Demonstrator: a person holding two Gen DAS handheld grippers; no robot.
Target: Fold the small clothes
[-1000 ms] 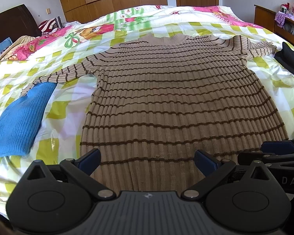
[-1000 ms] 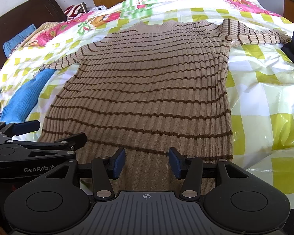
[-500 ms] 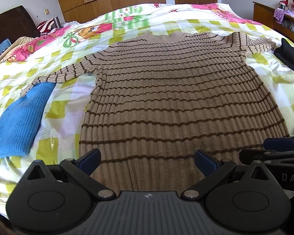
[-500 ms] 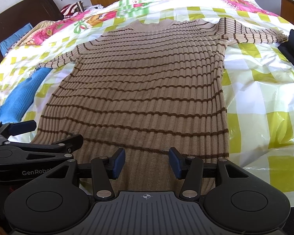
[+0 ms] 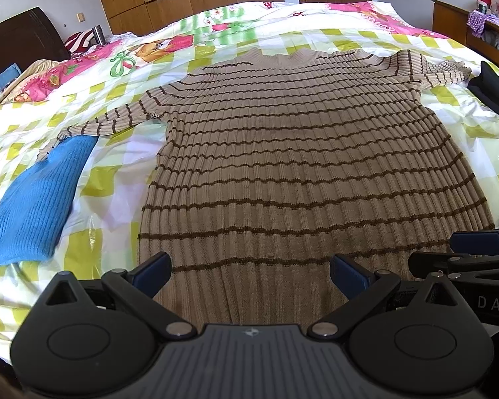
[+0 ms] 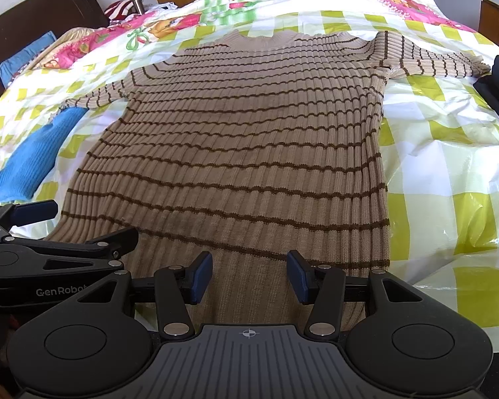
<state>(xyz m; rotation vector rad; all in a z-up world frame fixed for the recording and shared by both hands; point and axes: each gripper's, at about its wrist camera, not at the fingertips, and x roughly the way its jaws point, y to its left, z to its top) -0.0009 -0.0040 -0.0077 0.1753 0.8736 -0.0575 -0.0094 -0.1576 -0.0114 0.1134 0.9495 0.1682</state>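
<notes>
A tan ribbed sweater with thin brown stripes (image 5: 299,153) lies flat and spread out on the bed, both sleeves stretched sideways; it also shows in the right wrist view (image 6: 249,139). My left gripper (image 5: 249,271) is wide open and empty over the hem's left half. My right gripper (image 6: 249,276) is open and empty over the hem's right half. Each gripper appears at the edge of the other's view, side by side. The hem's very edge is hidden under the grippers.
A blue knit garment (image 5: 36,199) lies on the bed left of the sweater, over the left sleeve's cuff. A dark garment (image 5: 492,89) lies at the right. The bed has a yellow-checked plastic cover (image 6: 449,166). A dark headboard (image 6: 40,10) stands left, wooden wardrobes behind.
Both grippers have drifted slightly along the hem end of the sweater; the view has shifted a little. The jaws and the sweater are unchanged.
</notes>
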